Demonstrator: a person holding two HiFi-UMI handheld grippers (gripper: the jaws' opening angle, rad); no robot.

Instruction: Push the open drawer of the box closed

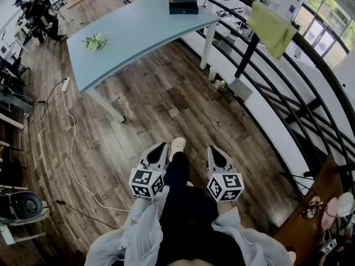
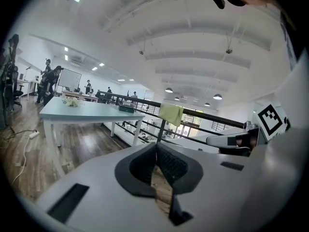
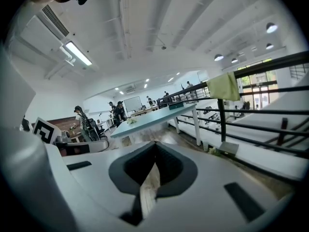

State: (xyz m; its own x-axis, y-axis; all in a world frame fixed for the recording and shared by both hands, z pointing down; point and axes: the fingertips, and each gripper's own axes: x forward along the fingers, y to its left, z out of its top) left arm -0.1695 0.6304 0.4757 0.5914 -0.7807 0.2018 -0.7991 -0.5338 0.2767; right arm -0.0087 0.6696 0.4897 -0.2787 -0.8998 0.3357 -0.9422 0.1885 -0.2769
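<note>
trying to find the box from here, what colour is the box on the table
Very dark, near black; the box shows best in the head view.

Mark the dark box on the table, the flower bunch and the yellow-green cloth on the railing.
dark box (image 1: 183, 4): head view, middle of the box.
flower bunch (image 1: 95, 41): head view, centre of the blooms.
yellow-green cloth (image 1: 272, 29): head view, middle of the hanging fabric.
</note>
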